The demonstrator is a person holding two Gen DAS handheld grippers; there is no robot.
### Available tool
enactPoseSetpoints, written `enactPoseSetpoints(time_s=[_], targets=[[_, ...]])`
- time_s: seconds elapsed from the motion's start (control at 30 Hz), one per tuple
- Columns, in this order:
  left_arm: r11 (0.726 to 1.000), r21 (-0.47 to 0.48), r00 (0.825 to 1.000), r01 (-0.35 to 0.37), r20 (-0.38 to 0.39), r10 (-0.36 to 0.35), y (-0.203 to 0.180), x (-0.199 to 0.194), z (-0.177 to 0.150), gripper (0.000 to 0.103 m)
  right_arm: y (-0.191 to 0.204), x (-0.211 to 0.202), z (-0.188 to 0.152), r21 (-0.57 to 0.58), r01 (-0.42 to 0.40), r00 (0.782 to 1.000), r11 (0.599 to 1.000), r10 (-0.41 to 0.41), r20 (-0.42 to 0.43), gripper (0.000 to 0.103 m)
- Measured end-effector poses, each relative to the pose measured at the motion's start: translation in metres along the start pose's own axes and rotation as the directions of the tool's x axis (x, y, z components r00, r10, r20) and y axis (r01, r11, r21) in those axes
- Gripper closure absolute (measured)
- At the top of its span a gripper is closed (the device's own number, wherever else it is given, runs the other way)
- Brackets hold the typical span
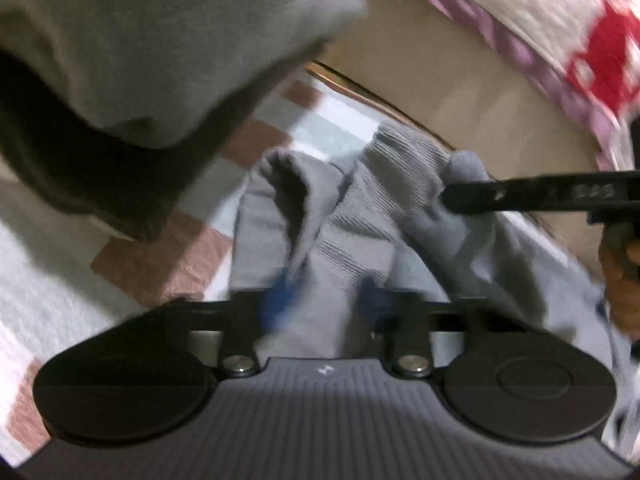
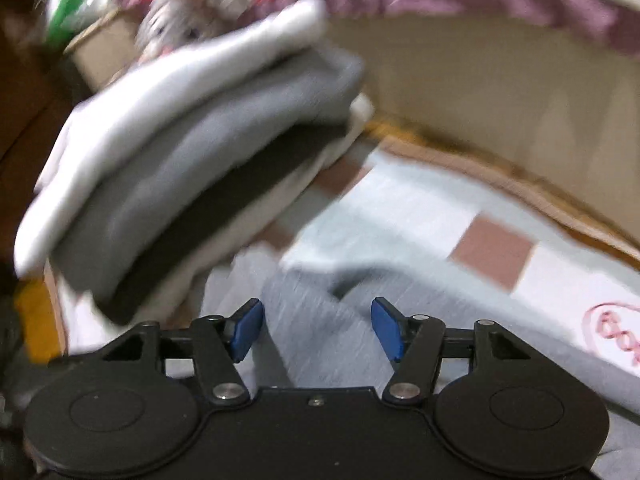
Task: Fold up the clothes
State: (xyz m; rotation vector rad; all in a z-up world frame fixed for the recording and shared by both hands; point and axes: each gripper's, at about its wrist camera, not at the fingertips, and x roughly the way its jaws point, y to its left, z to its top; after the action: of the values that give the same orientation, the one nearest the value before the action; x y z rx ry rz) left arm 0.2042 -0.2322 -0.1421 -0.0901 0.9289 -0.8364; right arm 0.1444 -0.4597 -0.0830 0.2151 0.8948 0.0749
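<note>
A grey garment [image 1: 348,220] with a ribbed cuff lies bunched on the checked bedsheet [image 1: 52,292]. My left gripper [image 1: 326,300] sits low over it, blue pads blurred, grey cloth between the fingers; the jaws stand apart. The right gripper's black finger [image 1: 540,196] reaches in from the right and touches the garment's far fold. In the right wrist view my right gripper [image 2: 318,330] is open, blue pads [image 2: 386,328] apart, hovering over the grey garment [image 2: 320,320]. A stack of folded clothes [image 2: 192,168], white, grey and black, lies to the left.
The folded stack fills the upper left of the left wrist view [image 1: 140,60]. A beige headboard [image 2: 480,92] and a patterned pillow or quilt [image 1: 560,20] run along the back. The sheet [image 2: 420,232] has pink and pale squares. Soft toys [image 2: 180,8] sit at the back left.
</note>
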Motion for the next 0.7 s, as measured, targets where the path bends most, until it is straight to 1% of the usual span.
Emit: enactPoseSetpoints(time_s=[0.03, 0.1, 0.13, 0.17, 0.2, 0.23, 0.3, 0.37, 0.43, 0.47, 0.5, 0.57, 0.6, 0.63, 0.67, 0.7], targets=[[1.000, 0.025, 1.000, 0.018, 0.001, -0.018, -0.002, -0.006, -0.001, 0.090, 0.009, -0.002, -0.005, -0.052, -0.007, 1.000, 0.999, 0.006, -0.017, 0.095], [0.999, -0.006, 0.999, 0.035, 0.010, -0.035, 0.003, -0.016, -0.004, 0.092, 0.026, -0.007, -0.014, -0.156, -0.023, 0.999, 0.987, 0.015, -0.051, 0.095], [0.999, -0.029, 0.999, 0.035, 0.009, -0.035, 0.006, -0.019, -0.006, 0.092, 0.035, -0.009, -0.019, -0.207, -0.032, 0.998, 0.978, 0.019, -0.068, 0.096], [0.999, -0.029, 1.000, 0.023, 0.007, -0.023, 0.006, -0.020, -0.008, 0.092, 0.043, -0.011, -0.023, -0.258, -0.042, 0.996, 0.965, 0.021, -0.086, 0.096], [1.000, -0.020, 1.000, 0.011, 0.002, -0.011, 0.005, -0.022, -0.010, 0.092, 0.052, -0.013, -0.028, -0.307, -0.053, 0.994, 0.950, 0.022, -0.103, 0.096], [0.999, -0.037, 1.000, 0.017, -0.006, -0.017, 0.007, -0.024, -0.010, 0.092, 0.061, -0.016, -0.032, -0.356, -0.065, 0.992, 0.932, 0.023, -0.121, 0.096], [0.997, -0.073, 0.999, 0.029, -0.021, -0.031, 0.010, -0.029, -0.009, 0.088, 0.080, -0.027, -0.033, -0.456, -0.077, 0.987, 0.886, 0.003, -0.160, 0.096], [0.987, -0.150, 0.998, 0.065, 0.003, -0.065, 0.020, -0.039, -0.008, 0.088, 0.099, -0.039, -0.034, -0.564, -0.080, 0.976, 0.822, -0.049, -0.210, 0.096], [0.973, -0.207, 0.994, 0.104, 0.033, -0.100, 0.026, -0.047, -0.006, 0.088, 0.112, -0.048, -0.034, -0.655, -0.081, 0.957, 0.751, -0.124, -0.261, 0.096], [0.972, -0.210, 0.994, 0.110, 0.047, -0.102, 0.027, -0.050, -0.005, 0.086, 0.118, -0.052, -0.035, -0.697, -0.085, 0.945, 0.712, -0.163, -0.282, 0.096], [0.975, -0.197, 0.994, 0.100, 0.072, -0.087, 0.026, -0.054, -0.003, 0.086, 0.123, -0.054, -0.034, -0.743, -0.072, 0.933, 0.666, -0.218, -0.285, 0.096], [0.982, -0.177, 0.991, 0.071, 0.121, -0.050, 0.022, -0.062, 0.000, 0.083, 0.134, -0.064, -0.033, -0.809, -0.067, 0.930, 0.585, -0.256, -0.262, 0.096], [0.984, -0.174, 0.986, 0.041, 0.164, -0.012, 0.020, -0.066, 0.003, 0.083, 0.135, -0.067, -0.030, -0.815, -0.073, 0.933, 0.575, -0.249, -0.259, 0.096], [0.987, -0.161, 0.976, 0.015, 0.218, 0.021, 0.018, -0.071, 0.006, 0.083, 0.136, -0.069, -0.027, -0.818, -0.080, 0.936, 0.569, -0.238, -0.258, 0.096], [0.990, -0.144, 0.971, 0.002, 0.236, 0.032, 0.015, -0.070, 0.008, 0.082, 0.137, -0.072, -0.024, -0.822, -0.087, 0.939, 0.563, -0.228, -0.256, 0.096], [0.991, -0.134, 0.973, -0.002, 0.228, 0.033, 0.015, -0.066, 0.012, 0.079, 0.136, -0.073, -0.022, -0.808, -0.099, 0.941, 0.581, -0.209, -0.266, 0.096]])
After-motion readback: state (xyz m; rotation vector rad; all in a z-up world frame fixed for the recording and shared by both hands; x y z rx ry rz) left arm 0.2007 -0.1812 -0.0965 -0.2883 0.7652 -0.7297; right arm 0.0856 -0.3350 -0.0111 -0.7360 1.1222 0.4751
